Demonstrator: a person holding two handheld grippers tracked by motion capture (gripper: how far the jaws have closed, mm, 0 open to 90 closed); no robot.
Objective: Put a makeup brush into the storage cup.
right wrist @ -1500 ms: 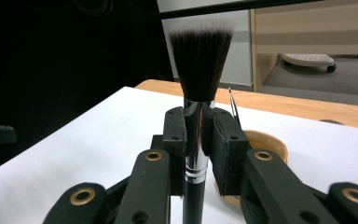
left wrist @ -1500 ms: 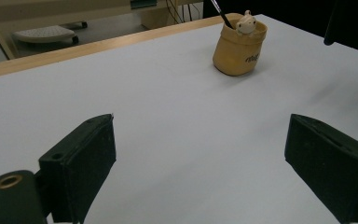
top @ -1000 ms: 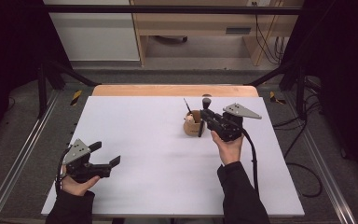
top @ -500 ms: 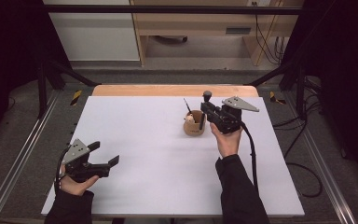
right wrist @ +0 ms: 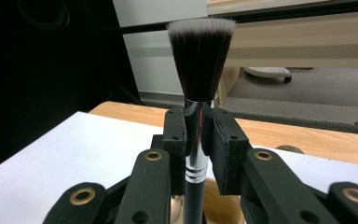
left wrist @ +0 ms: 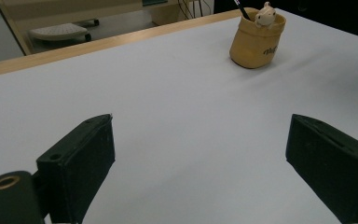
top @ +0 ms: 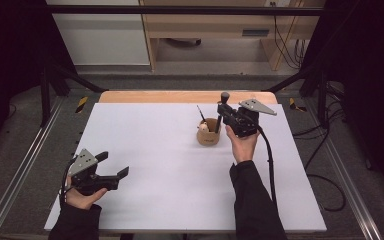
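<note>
Brush (right wrist: 200, 60): soft dark bristles, glossy chrome ferrule; pads (right wrist: 175, 130) matt black plastic; cup (left wrist: 256, 39) matt tan; table (top: 155, 150) smooth matt white.

Our left hand (top: 82, 192) rests low near the front left corner of the table, its forearm coming in from the front edge in a dark sleeve. It holds our left gripper (top: 114, 167) about level, pointing toward the middle of the table, jaws spread wide with nothing between them. Our right arm reaches far forward, toward the back edge and right of centre. Our right hand (top: 242, 145) grips the right gripper (top: 222, 111) from below, jaws clamped tight, grey plate on top, cable trailing back along the sleeve.
</note>
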